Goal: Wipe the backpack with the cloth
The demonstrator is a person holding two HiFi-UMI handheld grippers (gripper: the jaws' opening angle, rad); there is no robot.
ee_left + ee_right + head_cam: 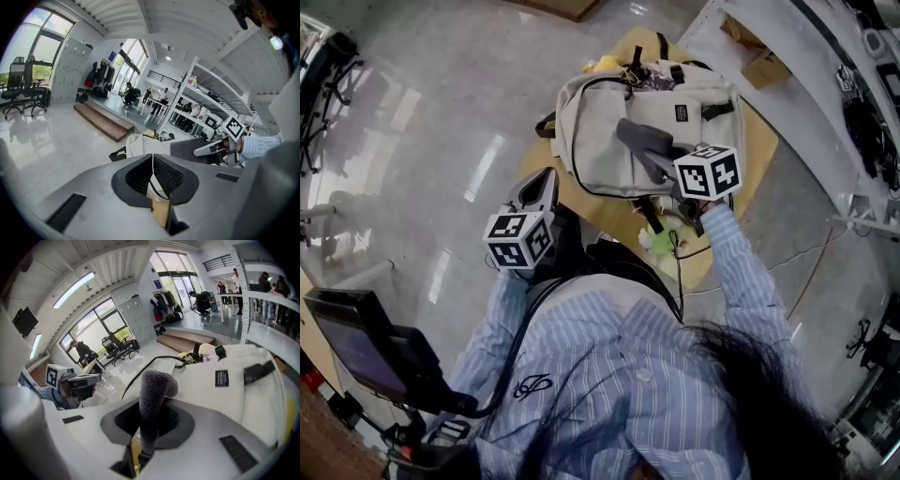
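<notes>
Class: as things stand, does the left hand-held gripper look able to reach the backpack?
Probably yes: the left hand-held gripper hovers just beside the backpack, with nothing between them.

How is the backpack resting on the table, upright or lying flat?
Lying flat. The backpack rests on its back on the table, with its front panel and small dark label facing up toward the head view.
</notes>
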